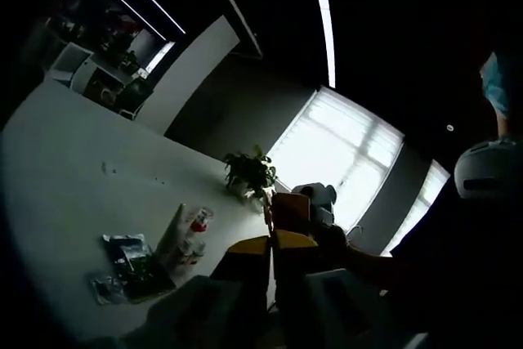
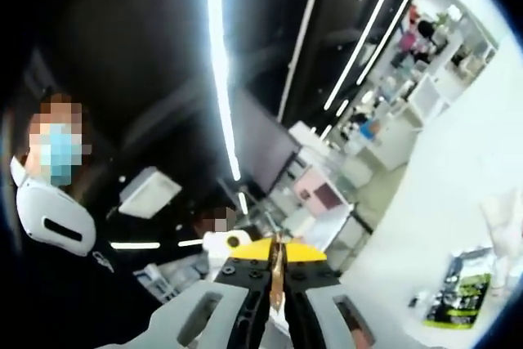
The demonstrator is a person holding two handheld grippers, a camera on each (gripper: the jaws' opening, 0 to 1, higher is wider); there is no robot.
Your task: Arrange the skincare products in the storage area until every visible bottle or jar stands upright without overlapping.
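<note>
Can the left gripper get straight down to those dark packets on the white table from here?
Probably yes. The left gripper, jaws closed, is above the white table, and nothing stands between it and the dark packets; the potted plant sits farther back.

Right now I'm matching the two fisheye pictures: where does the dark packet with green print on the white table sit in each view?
Left gripper view: the dark packet with green print lies lower left, left of the yellow-tipped left gripper.
Right gripper view: it lies far lower right, right of the right gripper.
Shared landmark: the white table.
</note>
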